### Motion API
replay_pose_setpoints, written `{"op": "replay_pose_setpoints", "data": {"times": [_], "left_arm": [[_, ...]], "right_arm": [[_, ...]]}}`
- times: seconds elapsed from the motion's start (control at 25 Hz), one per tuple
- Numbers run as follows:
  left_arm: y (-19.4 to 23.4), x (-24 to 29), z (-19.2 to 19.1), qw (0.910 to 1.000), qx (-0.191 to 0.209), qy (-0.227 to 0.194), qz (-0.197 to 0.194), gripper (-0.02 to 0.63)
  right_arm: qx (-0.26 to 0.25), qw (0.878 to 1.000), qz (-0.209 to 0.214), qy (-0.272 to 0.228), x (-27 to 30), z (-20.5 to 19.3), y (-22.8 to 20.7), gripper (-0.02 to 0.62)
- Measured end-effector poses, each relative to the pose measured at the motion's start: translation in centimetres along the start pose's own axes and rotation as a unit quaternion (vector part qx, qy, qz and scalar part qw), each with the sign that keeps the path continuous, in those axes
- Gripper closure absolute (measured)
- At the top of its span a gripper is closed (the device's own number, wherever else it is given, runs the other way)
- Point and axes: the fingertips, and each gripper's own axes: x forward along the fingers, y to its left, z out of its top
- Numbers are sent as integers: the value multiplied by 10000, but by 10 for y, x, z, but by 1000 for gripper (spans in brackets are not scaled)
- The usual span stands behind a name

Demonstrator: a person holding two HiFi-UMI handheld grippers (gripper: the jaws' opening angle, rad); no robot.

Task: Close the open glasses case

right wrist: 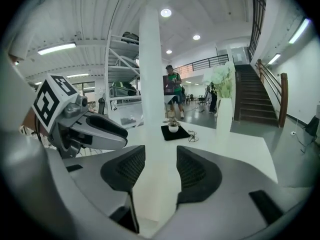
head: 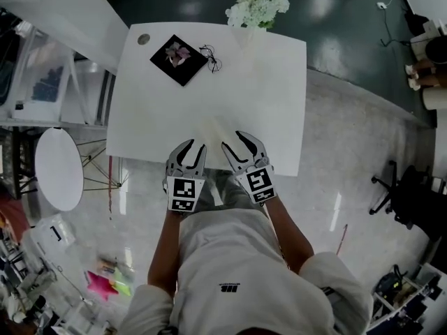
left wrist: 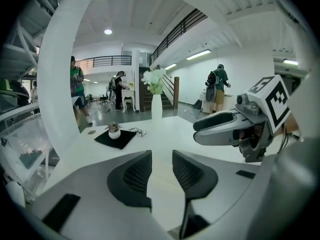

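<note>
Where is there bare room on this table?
Bare: everything between the left gripper, the right gripper and the vase, plus the right half of the table. Crowded: far-left corner, with black mat, small plant and glasses.

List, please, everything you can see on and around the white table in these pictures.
Table: one, white, directly in front of the person.
Mat: one, black, square, far left part of the table.
Potted plant: one, small, white pot, on the mat.
Glasses: one pair, thin dark frame, on the table at the mat's right corner.
Vase of flowers: one, white, far edge of the table.
Side table: one, white, round, on the floor to the left.
Office chair: one, black, on the floor to the right.
People: several, standing in the hall beyond the table.
Left gripper: one, grey and black, near table edge, jaws apart, empty.
Right gripper: one, grey and black, beside it, jaws apart, empty.
</note>
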Motion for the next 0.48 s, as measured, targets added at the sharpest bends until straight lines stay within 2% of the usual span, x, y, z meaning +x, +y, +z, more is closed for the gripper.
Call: {"op": "replay_pose_setpoints", "data": {"times": [0.16,0.24,0.32,0.48], "left_arm": [[4,-18,31,9988,262,-396,-146,465],[6,-27,44,9973,415,-561,-242,465],[8,-39,55,9954,545,-707,-360,465],[16,-69,69,9910,712,-974,-585,465]], "right_arm": [[12,9992,-263,-313,-21,31,5,397],[-199,9980,-428,-430,-30,44,9,397],[-433,9957,-678,-451,-40,54,15,397],[-408,9905,-1173,-592,-60,76,32,397]]}}
